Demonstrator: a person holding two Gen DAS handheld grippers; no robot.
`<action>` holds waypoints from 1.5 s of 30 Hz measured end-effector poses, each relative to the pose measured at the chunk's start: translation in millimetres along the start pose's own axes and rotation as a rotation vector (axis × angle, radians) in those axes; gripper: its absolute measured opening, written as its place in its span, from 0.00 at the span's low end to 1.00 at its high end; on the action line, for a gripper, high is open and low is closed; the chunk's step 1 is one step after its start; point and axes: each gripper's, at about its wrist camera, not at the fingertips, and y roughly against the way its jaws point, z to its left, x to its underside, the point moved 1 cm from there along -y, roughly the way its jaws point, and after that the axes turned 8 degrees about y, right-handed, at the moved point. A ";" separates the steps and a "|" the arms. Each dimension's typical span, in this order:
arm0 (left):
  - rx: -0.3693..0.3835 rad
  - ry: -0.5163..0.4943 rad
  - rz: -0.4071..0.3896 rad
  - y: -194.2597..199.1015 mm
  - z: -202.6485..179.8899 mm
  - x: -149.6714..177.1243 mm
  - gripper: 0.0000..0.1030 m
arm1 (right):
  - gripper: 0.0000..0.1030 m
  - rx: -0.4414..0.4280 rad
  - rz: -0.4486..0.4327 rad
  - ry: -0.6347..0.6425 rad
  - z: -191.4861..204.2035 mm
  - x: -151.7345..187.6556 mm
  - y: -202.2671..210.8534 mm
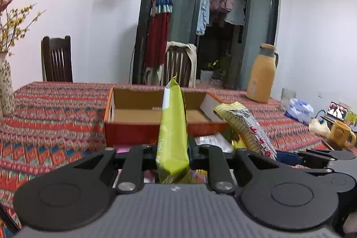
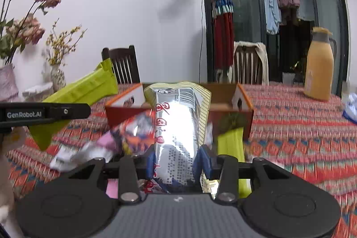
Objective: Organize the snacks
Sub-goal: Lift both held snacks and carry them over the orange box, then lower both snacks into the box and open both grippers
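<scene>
Left claw (image 1: pixel 173 154) clamped tight on a green snack packet (image 1: pixel 173 126), held edge-up above the worktop (image 1: pixel 55 104). Right claw (image 2: pixel 176 162) partly closed around a fatter silver-and-yellow snack bag (image 2: pixel 178 126), pads pressing its sides. Orange cardboard box (image 1: pixel 133 128) open just beyond, seemingly empty; more loose packets (image 2: pixel 100 148) heaped before it. Likely risks: glossy bag slipping from a shallow pinch, both packets colliding over the box, or a packet catching the near wall and tipping outside.
</scene>
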 end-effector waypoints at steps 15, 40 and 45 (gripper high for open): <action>-0.061 0.039 -0.084 -82.4 -11.9 -87.9 0.19 | 0.39 0.069 -0.033 0.026 -40.9 -105.2 -99.1; -0.217 0.127 -0.027 -172.9 24.2 -76.2 0.97 | 0.86 0.086 0.093 -0.020 -67.3 -92.6 -199.1; -0.231 0.136 -0.091 -160.5 20.2 -79.3 1.00 | 1.00 0.096 0.068 -0.059 -74.4 -92.4 -193.7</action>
